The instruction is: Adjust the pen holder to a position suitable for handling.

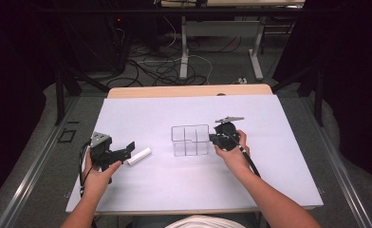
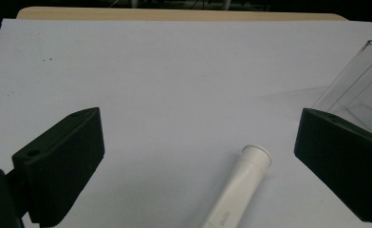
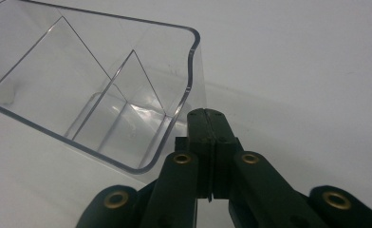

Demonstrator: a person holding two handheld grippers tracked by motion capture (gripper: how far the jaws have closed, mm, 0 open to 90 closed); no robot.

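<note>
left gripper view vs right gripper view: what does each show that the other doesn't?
Left gripper view: the white tube lying between the left tool's wide-open jaws, not touched by them, and the table's wooden far edge.

Right gripper view: the right tool, jaws shut together, at the rim of the clear divided organizer, whose inner partitions are visible.

Both: the white table cover and part of the organizer.
</note>
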